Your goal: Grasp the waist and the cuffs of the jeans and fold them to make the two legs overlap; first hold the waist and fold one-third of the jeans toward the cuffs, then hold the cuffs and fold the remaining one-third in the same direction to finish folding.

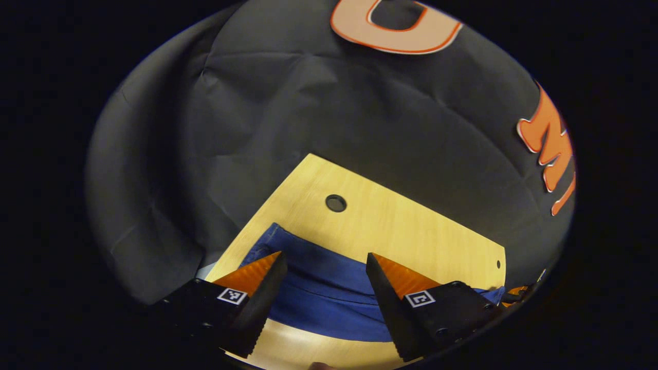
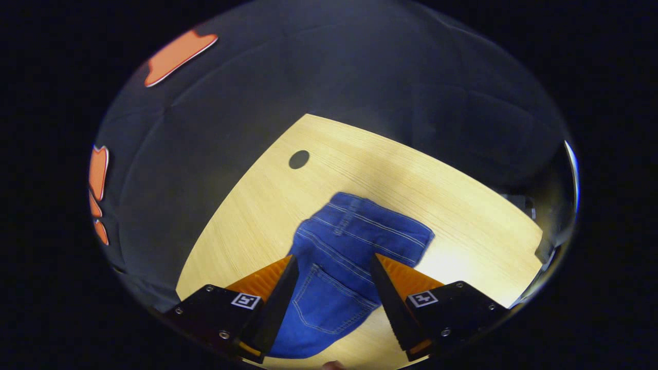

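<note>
Wooden table (image 2: 462, 205) | jeans (image 2: 339, 257) flat | both tools agape, empty

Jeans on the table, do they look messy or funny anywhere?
Nothing stands out. The jeans lie flat on the wooden table, not torn or bunched up. They sit a bit slanted to the table's edge. Both grippers hang open above them.

The jeans (image 2: 339, 262) lie on the table (image 2: 462, 205), well in from its far edge. A round hole (image 2: 298, 159) sits in the tabletop beyond them, to the left.
</note>
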A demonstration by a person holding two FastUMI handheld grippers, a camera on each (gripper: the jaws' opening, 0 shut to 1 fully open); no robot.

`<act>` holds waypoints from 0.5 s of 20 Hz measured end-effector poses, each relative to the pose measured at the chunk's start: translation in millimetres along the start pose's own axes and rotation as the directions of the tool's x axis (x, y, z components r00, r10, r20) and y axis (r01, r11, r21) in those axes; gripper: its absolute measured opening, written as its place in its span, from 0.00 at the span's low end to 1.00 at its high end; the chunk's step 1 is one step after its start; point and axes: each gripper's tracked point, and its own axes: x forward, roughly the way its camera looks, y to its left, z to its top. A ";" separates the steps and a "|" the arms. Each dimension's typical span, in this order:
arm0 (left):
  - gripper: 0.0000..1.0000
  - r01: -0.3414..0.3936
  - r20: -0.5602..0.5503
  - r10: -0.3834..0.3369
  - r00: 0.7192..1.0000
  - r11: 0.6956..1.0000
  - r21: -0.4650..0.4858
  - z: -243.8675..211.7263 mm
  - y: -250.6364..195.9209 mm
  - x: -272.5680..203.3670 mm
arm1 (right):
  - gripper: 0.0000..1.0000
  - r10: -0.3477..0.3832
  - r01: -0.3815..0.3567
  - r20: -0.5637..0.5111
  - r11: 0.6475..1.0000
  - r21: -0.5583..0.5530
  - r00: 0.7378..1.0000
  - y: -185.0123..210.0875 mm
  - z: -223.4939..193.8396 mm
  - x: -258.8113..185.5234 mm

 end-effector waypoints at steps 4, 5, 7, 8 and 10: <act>0.96 0.022 0.060 -0.028 0.998 0.996 0.088 -11.7 -39.1 -37.6 | 0.85 -0.053 0.056 -0.036 0.995 0.079 0.998 -49.6 -14.8 8.5; 0.96 0.029 0.069 -0.036 0.997 0.995 0.094 -15.9 -48.1 -45.4 | 0.96 -0.061 0.064 -0.036 0.994 0.089 0.997 -57.5 -18.0 10.9; 0.96 0.057 0.071 -0.064 0.995 0.993 0.100 -27.4 -61.9 -60.9 | 0.98 -0.081 0.087 -0.058 0.989 0.118 0.995 -70.0 -25.4 20.7; 0.96 0.061 0.073 -0.068 0.995 0.993 0.103 -31.8 -66.1 -67.4 | 0.98 -0.071 0.081 -0.070 0.987 0.141 0.995 -70.8 -28.6 27.5; 0.96 0.064 0.075 -0.072 0.995 0.992 0.104 -42.5 -74.5 -83.9 | 0.98 -0.045 0.059 -0.077 0.981 0.183 0.996 -67.8 -28.4 38.5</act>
